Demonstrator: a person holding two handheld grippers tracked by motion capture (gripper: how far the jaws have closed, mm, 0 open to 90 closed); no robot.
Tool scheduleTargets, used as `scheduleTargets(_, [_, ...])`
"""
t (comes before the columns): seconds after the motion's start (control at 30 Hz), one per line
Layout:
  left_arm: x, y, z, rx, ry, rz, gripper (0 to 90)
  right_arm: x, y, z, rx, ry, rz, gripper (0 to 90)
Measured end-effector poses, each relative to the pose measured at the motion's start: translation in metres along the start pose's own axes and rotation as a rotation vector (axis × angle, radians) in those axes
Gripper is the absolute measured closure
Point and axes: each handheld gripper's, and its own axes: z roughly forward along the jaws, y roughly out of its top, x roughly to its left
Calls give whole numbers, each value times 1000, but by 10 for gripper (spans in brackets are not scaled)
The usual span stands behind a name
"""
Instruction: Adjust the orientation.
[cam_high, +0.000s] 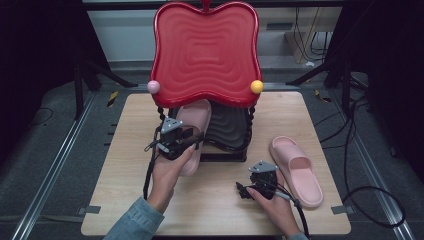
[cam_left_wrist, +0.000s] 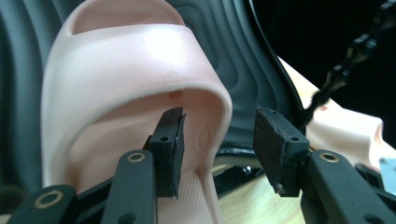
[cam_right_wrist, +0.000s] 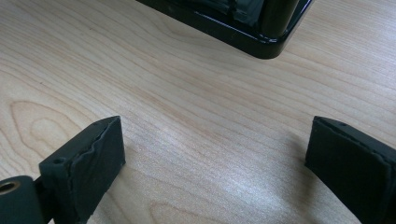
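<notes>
the left gripper (cam_left_wrist: 217, 144) is part open around the side wall of a pink slipper's strap (cam_left_wrist: 140, 70), one pad inside and one outside, neither pressing; that slipper (cam_high: 192, 131) lies half on the black lower shelf (cam_high: 227, 127) of the red-topped rack (cam_high: 205, 50) at the table's (cam_high: 125, 200) far middle. the right gripper (cam_right_wrist: 212, 163) gapes wide and empty over bare wood near the front edge, with the second pink slipper (cam_high: 297, 170) lying just beside it toward the right edge.
</notes>
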Motion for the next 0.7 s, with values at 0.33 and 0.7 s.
scheduleTargets(0.33, [2, -21, -26, 42, -46, 80, 559, 0, 0, 0, 0, -1, 0, 48])
scheduleTargets(0.7, [-7, -44, -44, 82, -100, 198, 714, 0, 0, 0, 0, 0, -1, 48])
